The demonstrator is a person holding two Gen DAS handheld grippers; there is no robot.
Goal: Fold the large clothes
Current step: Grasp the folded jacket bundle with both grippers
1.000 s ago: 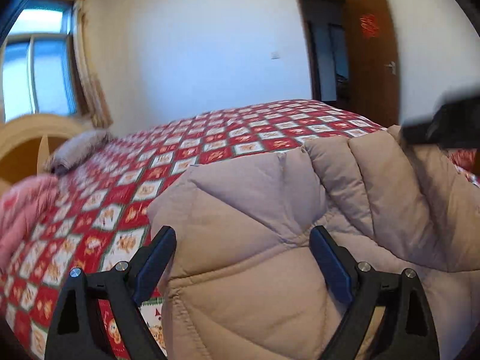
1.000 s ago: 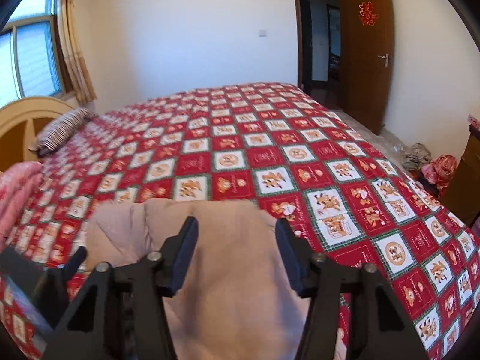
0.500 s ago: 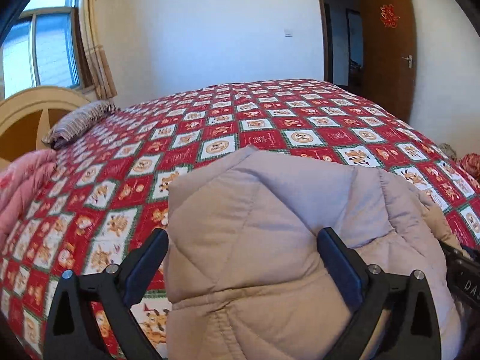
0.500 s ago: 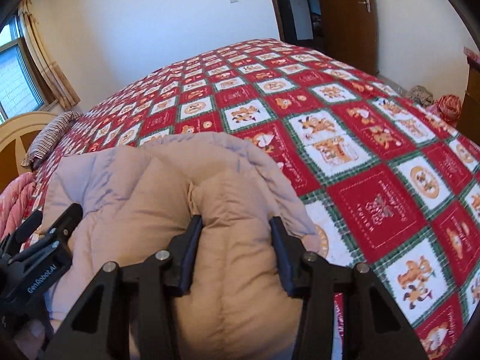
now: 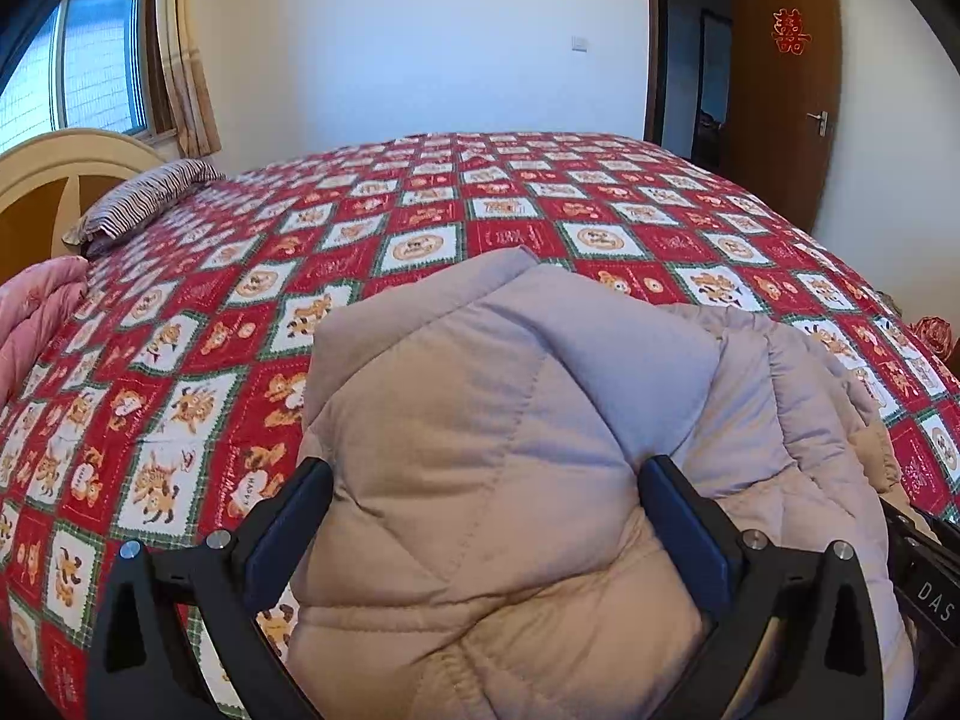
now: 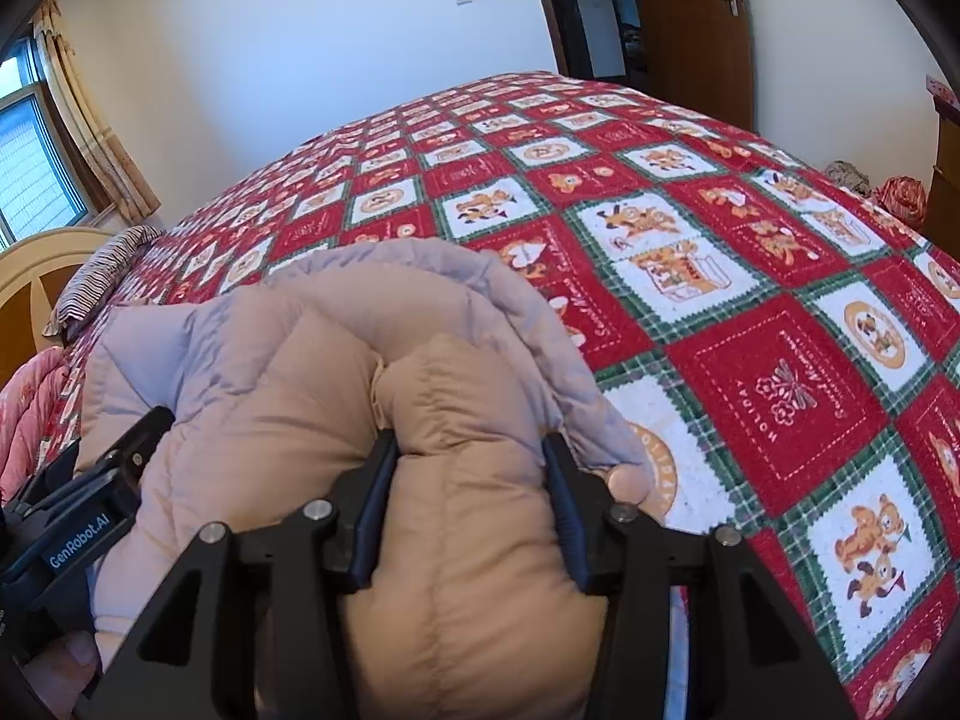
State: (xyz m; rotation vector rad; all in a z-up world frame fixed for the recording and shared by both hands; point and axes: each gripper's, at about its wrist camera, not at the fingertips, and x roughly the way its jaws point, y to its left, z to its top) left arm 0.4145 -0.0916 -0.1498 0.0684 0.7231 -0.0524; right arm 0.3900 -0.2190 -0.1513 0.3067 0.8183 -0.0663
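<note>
A beige quilted puffer jacket point(image 5: 480, 432) lies bunched on the red patterned bedspread point(image 5: 420, 222) near the bed's front edge. My left gripper point(image 5: 480, 516) has its jaws pressed against a thick fold of the jacket on both sides. My right gripper point(image 6: 468, 480) is closed on another puffy fold of the same jacket point(image 6: 312, 372). The left gripper's body point(image 6: 78, 516) shows at the left of the right wrist view; the right gripper's body point(image 5: 924, 582) shows at the right edge of the left wrist view.
A striped pillow point(image 5: 144, 198) and a wooden headboard point(image 5: 54, 174) are at the far left. A pink blanket point(image 5: 36, 312) lies at the left edge. A brown door point(image 5: 780, 84) stands open at the far right. The bedspread point(image 6: 750, 312) extends beyond the jacket.
Both grippers have come down with the jacket from a raised position onto the bed. The jacket now rests bunched on the bedspread, and the right gripper has tilted toward the bed.
</note>
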